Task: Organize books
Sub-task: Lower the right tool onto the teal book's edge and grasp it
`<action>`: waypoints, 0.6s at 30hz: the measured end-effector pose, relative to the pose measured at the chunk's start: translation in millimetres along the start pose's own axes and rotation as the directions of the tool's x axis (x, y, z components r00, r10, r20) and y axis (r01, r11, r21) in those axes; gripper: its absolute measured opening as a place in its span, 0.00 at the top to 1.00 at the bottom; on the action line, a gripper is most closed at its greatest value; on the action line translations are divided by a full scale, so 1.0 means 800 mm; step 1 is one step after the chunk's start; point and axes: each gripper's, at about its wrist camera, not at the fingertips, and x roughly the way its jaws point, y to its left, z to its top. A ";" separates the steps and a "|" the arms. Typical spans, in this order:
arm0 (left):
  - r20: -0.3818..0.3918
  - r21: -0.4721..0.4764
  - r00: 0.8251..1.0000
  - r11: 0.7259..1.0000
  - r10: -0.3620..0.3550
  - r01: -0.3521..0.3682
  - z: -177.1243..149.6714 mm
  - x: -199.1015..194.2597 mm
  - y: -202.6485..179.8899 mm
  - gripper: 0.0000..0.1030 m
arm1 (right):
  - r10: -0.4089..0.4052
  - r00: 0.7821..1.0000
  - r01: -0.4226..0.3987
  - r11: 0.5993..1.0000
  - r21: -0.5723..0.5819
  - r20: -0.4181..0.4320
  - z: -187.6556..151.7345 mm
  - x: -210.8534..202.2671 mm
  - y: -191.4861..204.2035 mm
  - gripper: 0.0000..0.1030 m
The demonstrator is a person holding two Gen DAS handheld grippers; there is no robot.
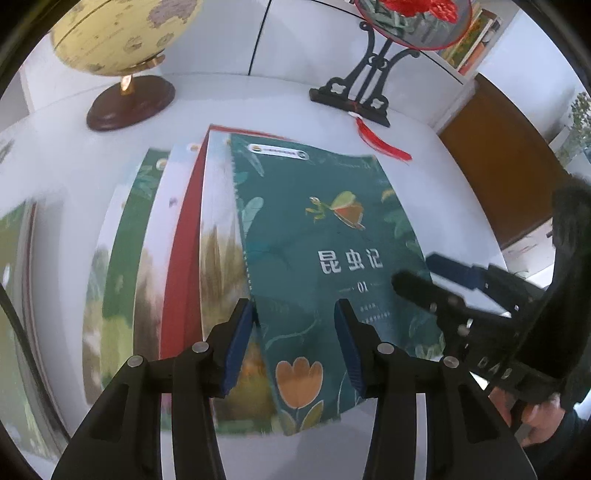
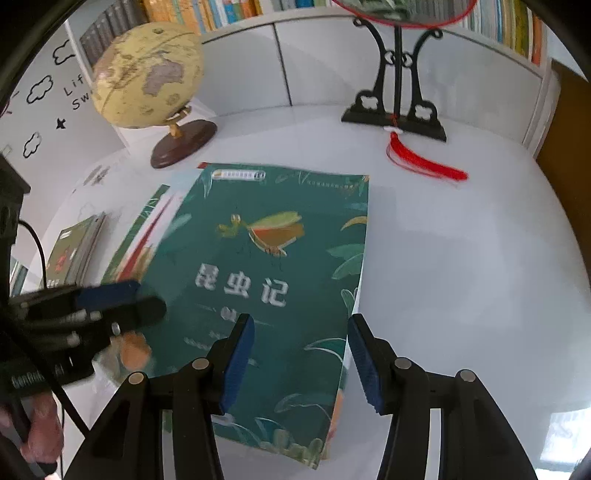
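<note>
A dark green book with a mantis picture and white title (image 1: 314, 236) lies on top of a fanned stack of books (image 1: 184, 236) on the white table; it also shows in the right wrist view (image 2: 280, 258). My left gripper (image 1: 293, 332) is open, its blue pads just above the top book's near left part. My right gripper (image 2: 301, 350) is open over the book's near right edge. Each gripper shows in the other's view: the right gripper (image 1: 436, 280) by the book's right edge, the left gripper (image 2: 122, 299) by its left edge.
A yellow globe (image 2: 147, 74) stands at the back left. A black fan stand (image 2: 397, 96) with a red tassel (image 2: 424, 162) stands at the back right. Another small pile of books (image 2: 75, 251) lies at the far left. Bookshelves (image 2: 221, 11) line the back wall.
</note>
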 end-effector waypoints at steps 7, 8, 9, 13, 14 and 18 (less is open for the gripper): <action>-0.011 -0.041 1.000 0.999 -0.019 0.019 -0.048 -0.019 0.001 0.60 | -0.005 0.999 0.010 0.992 -0.124 0.039 -0.017 -0.028 0.054 0.50; -0.010 -0.046 1.000 0.999 -0.018 0.018 -0.052 -0.022 0.002 0.60 | -0.016 0.999 0.022 0.990 -0.142 0.038 -0.022 -0.028 0.060 0.50; -0.010 -0.050 1.000 0.999 -0.016 0.016 -0.056 -0.024 0.004 0.60 | -0.021 0.999 0.026 0.989 -0.147 0.036 -0.026 -0.028 0.063 0.50; -0.008 -0.063 1.000 0.998 0.004 -0.004 -0.070 -0.035 0.012 0.60 | 0.003 1.000 -0.002 0.996 -0.086 0.010 -0.041 -0.031 0.058 0.49; -0.008 -0.065 1.000 0.998 0.011 -0.012 -0.073 -0.036 0.016 0.60 | 0.024 1.000 -0.024 0.998 -0.065 -0.001 -0.046 -0.033 0.056 0.49; -0.024 -0.110 1.000 0.994 -0.002 -0.001 -0.081 -0.038 0.032 0.60 | 0.093 0.992 -0.092 0.996 0.015 -0.088 -0.067 -0.023 0.027 0.49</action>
